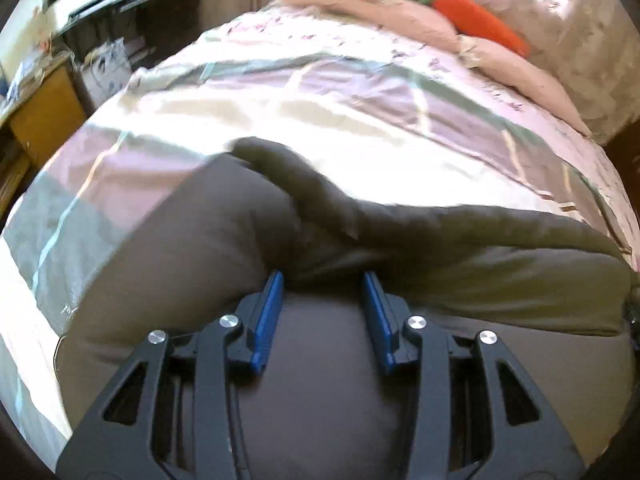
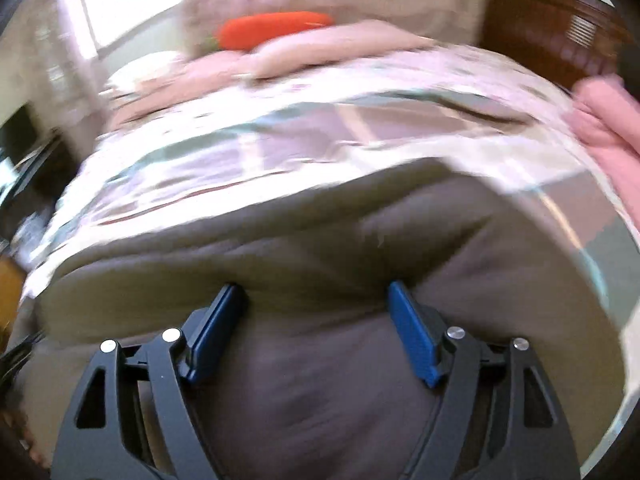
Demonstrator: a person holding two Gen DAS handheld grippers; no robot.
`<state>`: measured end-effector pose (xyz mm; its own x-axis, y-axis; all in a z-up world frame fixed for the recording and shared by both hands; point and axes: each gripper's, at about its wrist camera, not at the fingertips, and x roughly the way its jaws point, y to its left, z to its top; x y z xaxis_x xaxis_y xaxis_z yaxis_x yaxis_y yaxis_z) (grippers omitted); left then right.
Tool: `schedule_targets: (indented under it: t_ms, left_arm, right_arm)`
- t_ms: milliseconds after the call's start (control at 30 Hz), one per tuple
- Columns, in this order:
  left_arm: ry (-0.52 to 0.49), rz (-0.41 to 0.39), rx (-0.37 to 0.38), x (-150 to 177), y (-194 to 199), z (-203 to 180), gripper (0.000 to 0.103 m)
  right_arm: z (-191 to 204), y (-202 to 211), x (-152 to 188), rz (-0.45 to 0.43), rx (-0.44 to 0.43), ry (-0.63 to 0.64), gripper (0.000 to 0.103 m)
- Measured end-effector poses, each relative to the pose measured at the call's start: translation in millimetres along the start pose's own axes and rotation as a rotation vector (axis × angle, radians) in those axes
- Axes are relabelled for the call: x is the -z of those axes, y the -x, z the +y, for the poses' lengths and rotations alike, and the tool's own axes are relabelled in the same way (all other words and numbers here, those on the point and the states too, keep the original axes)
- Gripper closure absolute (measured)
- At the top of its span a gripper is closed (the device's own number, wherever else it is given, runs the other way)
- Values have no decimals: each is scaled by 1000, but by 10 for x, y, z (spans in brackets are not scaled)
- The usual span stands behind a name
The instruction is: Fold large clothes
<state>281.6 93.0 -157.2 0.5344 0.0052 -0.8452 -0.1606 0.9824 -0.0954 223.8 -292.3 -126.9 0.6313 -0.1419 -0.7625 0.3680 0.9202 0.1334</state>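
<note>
A large grey-brown garment (image 1: 208,240) lies spread on the bed, with a folded-over band across it and a twisted sleeve (image 1: 304,184) rising on top. My left gripper (image 1: 323,280) is open, its blue pads just above the garment with the tips at the folded edge. In the right wrist view the same garment (image 2: 440,240) fills the lower half. My right gripper (image 2: 314,290) is open wide, its tips touching the folded band of cloth. Neither holds anything.
The striped pink, white and green bedspread (image 1: 320,92) covers the bed. Pink pillows (image 1: 400,16) and an orange carrot plush (image 1: 480,20) lie at the head. A desk and shelves (image 1: 60,60) stand to the left. A pink cloth (image 2: 608,128) lies at the right.
</note>
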Motion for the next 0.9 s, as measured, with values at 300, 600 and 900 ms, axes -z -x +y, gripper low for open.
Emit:
schedule_targets:
  t_ms: [300,600,900]
  left_arm:
    - [123,14,-199,-88,46,505,61]
    - [-195,-152,57,27,892,-801,32]
    - [-46,9,35,-45,127,-141,30]
  right_arm:
    - [-955,-104,-31,83,219,-226,27]
    - [509,539,-93,-11,-103,52,27]
    - [-311,-86,-57,78,71,-85,13]
